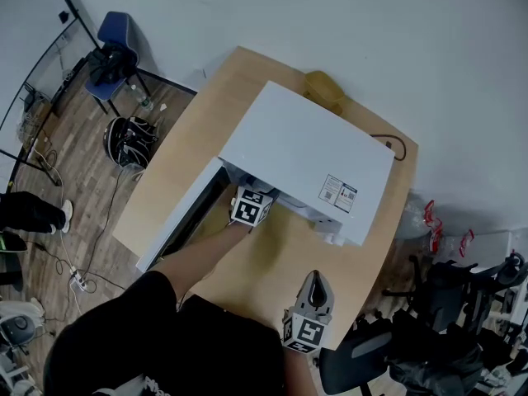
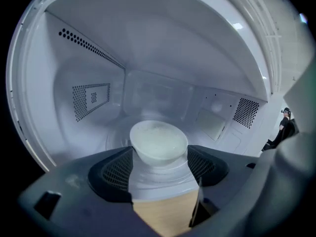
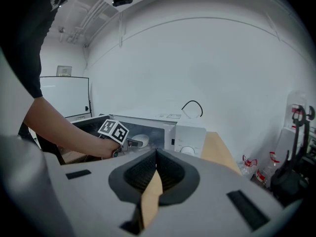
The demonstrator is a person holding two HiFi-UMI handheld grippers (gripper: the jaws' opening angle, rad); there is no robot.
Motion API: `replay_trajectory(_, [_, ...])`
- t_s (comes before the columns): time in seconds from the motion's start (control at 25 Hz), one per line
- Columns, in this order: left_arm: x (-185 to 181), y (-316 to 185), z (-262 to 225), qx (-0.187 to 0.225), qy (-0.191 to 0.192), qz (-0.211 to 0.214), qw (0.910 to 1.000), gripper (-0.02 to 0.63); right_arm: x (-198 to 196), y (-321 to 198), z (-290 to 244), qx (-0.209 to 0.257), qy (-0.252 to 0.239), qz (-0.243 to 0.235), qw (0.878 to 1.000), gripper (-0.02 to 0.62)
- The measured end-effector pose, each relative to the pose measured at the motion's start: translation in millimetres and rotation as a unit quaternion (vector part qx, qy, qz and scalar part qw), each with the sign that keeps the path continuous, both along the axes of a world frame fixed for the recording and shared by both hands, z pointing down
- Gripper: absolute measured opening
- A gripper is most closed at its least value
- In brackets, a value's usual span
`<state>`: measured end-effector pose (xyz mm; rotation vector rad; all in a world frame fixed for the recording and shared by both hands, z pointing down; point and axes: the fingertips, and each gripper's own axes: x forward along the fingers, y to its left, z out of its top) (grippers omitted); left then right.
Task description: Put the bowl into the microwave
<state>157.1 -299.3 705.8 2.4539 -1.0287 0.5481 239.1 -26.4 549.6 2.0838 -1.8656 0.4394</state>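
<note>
Jaws of the left gripper (image 2: pixel 159 154) stand part-way apart and close on either flank of the small white round bowl (image 2: pixel 159 141), with no gap showing between its sides and the dark ribbed pads (image 2: pixel 116 169). The bowl sits upright between the jaw tips, its rim level with them, inside the cavity of the white microwave (image 1: pixel 305 159) and over the round turntable plate (image 2: pixel 116 138) in the middle of the cavity floor. From the left gripper view I cannot tell whether the bowl's base rests on the plate or hangs just above it.

In the head view this gripper reaches in through the microwave's front opening, so only its marker cube shows at the mouth, with the person's bare forearm (image 1: pixel 198 258) behind it. The microwave's door (image 1: pixel 177 221) hangs wide open to the left.

The right gripper (image 3: pixel 155 157) has its jaws pressed together on nothing. It is held near the front edge of the light wooden table (image 1: pixel 272 271), well apart from the microwave and pointing toward it.

A black cable (image 3: pixel 192 107) loops up behind the microwave, and a blue chair (image 1: pixel 115 31) stands on the floor far to the left.
</note>
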Motion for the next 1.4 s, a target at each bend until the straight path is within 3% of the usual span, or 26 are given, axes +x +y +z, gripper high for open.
replay_trajectory(0.68, [22.9, -8.0, -0.8, -0.011, 0.025, -0.002, 0.9996, 0.339, -5.2, 9.1, -3.5, -0.004, 0.007, 0.0, 1.0, 0.06])
replay_trajectory(1.16, [-34.9, 48.4, -37.6, -0.015, 0.062, -0.017, 0.9979, 0.339, -35.5, 14.2, -20.8, 0.017, 0.013, -0.008, 1.0, 0.06])
replay_trajectory(1.4, [-75.5, 101.3, -79.2, -0.006, 0.095, -0.027, 0.9951, 0.339, -63.4, 37.7, -20.0, 0.022, -0.019, 0.003, 1.0, 0.06])
